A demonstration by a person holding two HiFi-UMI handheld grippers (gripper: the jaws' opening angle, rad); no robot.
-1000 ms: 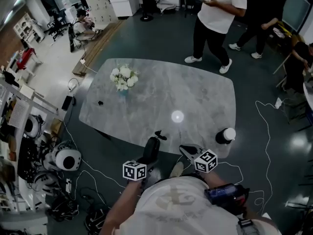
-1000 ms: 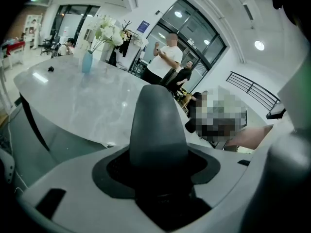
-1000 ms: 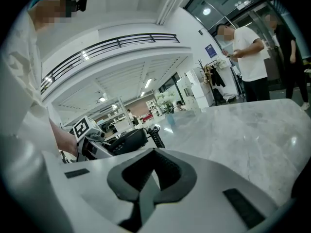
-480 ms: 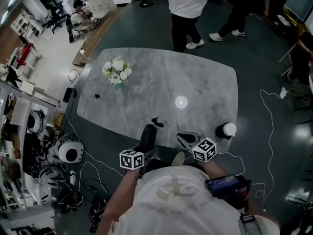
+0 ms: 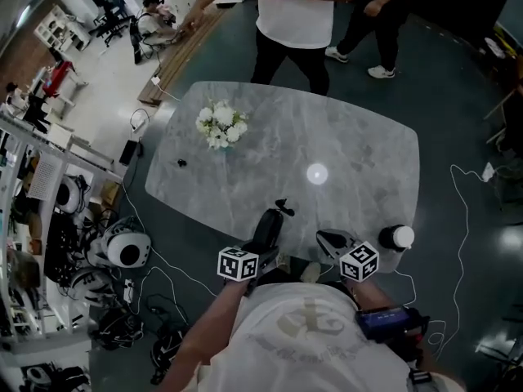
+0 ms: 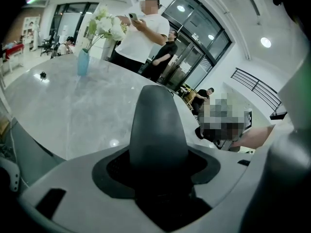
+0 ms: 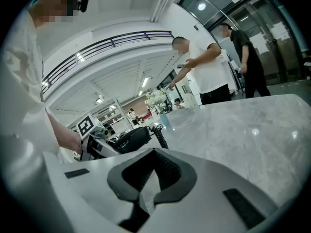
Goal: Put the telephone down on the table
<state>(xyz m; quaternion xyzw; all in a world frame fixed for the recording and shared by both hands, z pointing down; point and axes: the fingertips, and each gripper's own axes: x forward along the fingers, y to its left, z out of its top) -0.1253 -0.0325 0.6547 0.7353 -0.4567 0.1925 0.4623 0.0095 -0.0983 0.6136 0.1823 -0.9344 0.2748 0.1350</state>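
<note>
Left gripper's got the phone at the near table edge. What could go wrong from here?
1. The telephone in the left gripper sits right at the table's near edge; opening now could drop it to the floor.
2. Its coiled cord sticks out loose and may snag or drag.
3. The right gripper is close to the white-capped container at the edge and could knock it.

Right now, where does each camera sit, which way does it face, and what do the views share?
Head view: on the person's head, facing steeply down at the table; their shirt, left gripper and right gripper show.
Left gripper view: on the left gripper, facing along jaws shut on the telephone, across the table toward the flowers.
Right gripper view: on the right gripper, facing across the table past empty, closed jaws; their left hand shows.
All three share the telephone and flowers.
</note>
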